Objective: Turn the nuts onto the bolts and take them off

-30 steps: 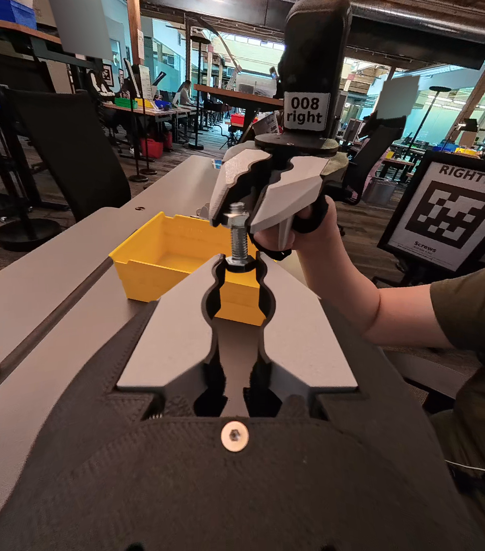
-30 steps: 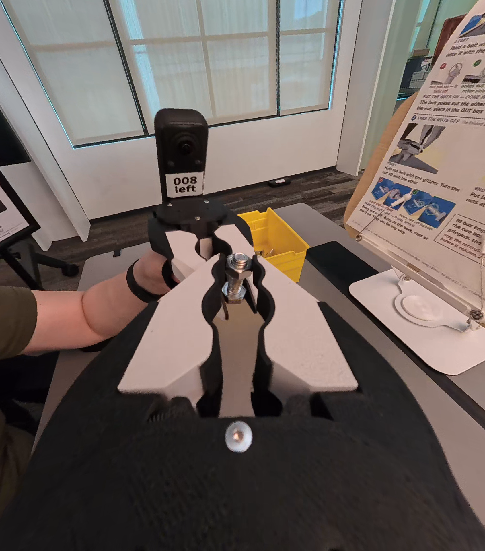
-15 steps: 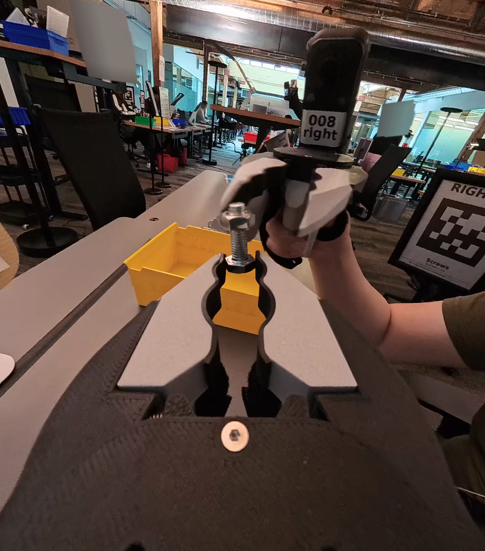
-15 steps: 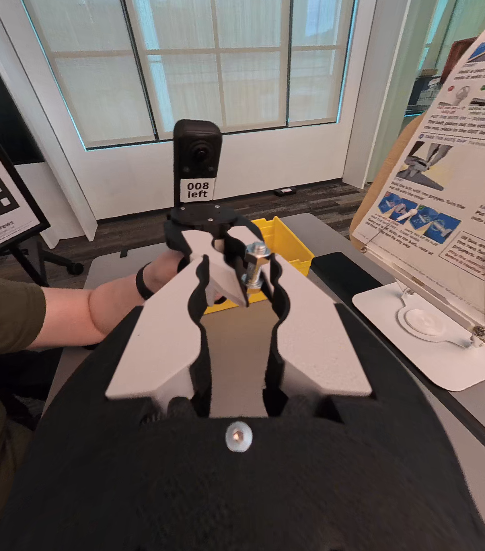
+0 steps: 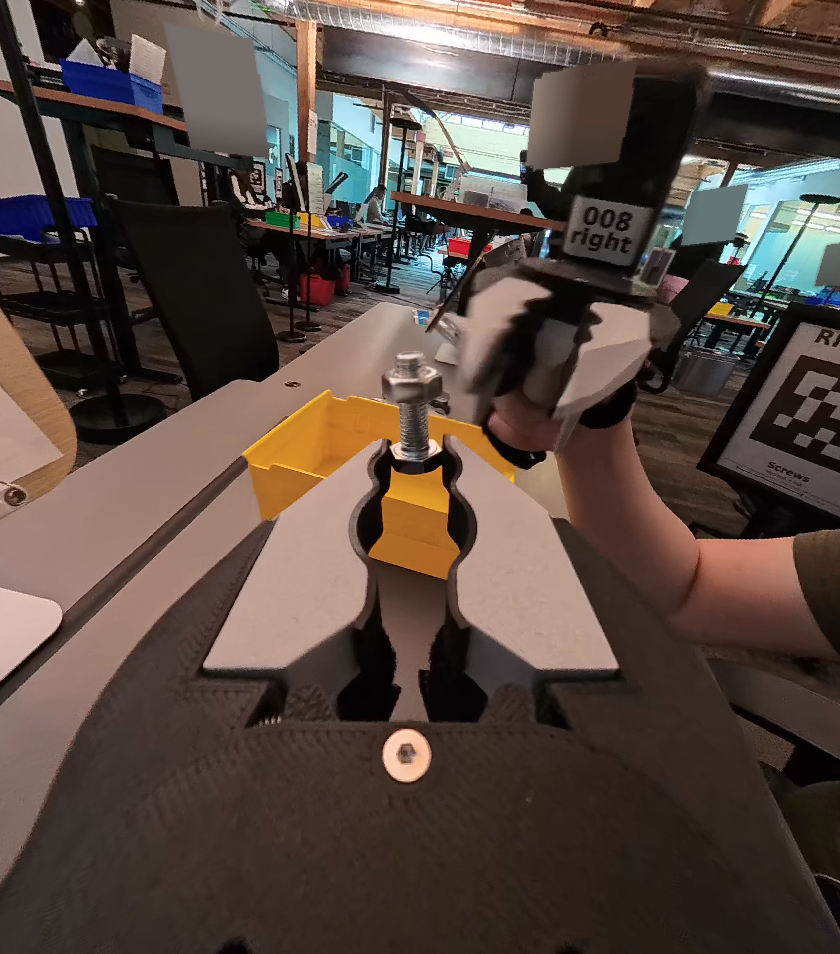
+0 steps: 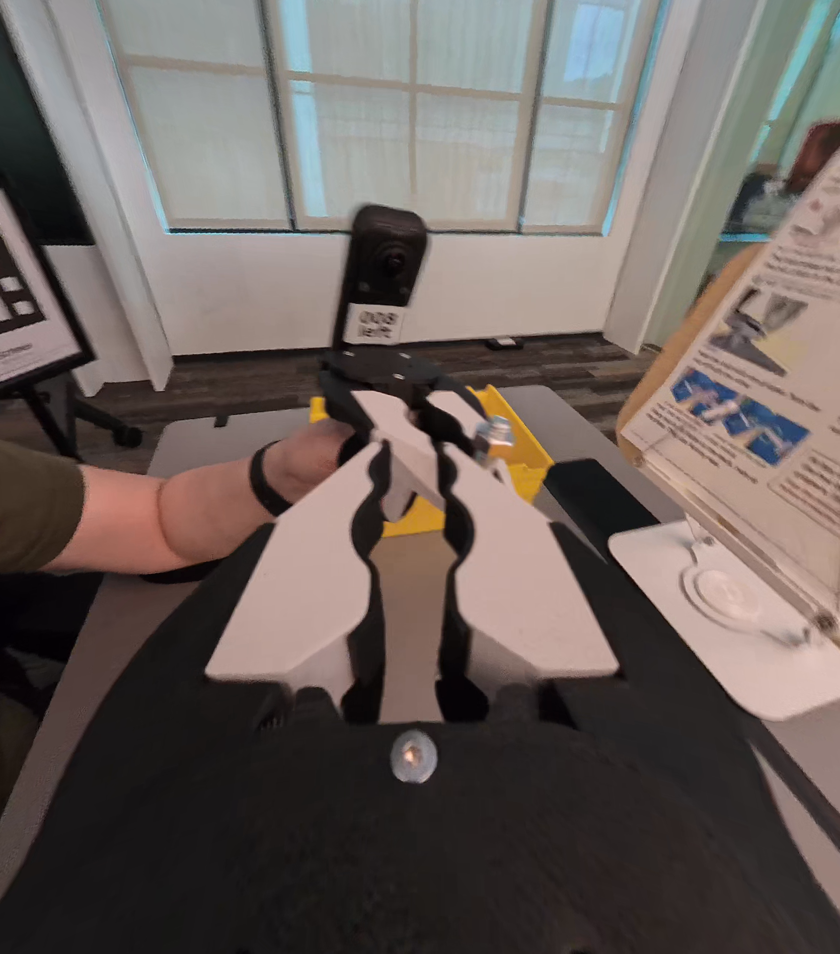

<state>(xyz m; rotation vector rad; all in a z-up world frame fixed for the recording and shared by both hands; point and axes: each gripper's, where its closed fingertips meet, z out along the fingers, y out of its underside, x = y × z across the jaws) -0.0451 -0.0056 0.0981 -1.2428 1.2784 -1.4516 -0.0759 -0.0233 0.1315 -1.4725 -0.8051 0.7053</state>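
One bolt [image 5: 413, 413] stands upright, head pinched in the left tongs [image 5: 415, 459] | nut [image 5: 411, 384] near its top | right tongs [image 6: 410, 464] spread, empty, just right of the bolt, above yellow bin [image 5: 314, 454].

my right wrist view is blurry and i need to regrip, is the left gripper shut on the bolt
Observer: Yes. The left gripper is shut on the head of the bolt, with the shank upright.
Operator: where's the nut
Observer: The nut sits near the top of the thread, with a bit of thread above it.
Operator: am i touching it
Observer: No. The right gripper is clear of it, off to its right in the left wrist view.
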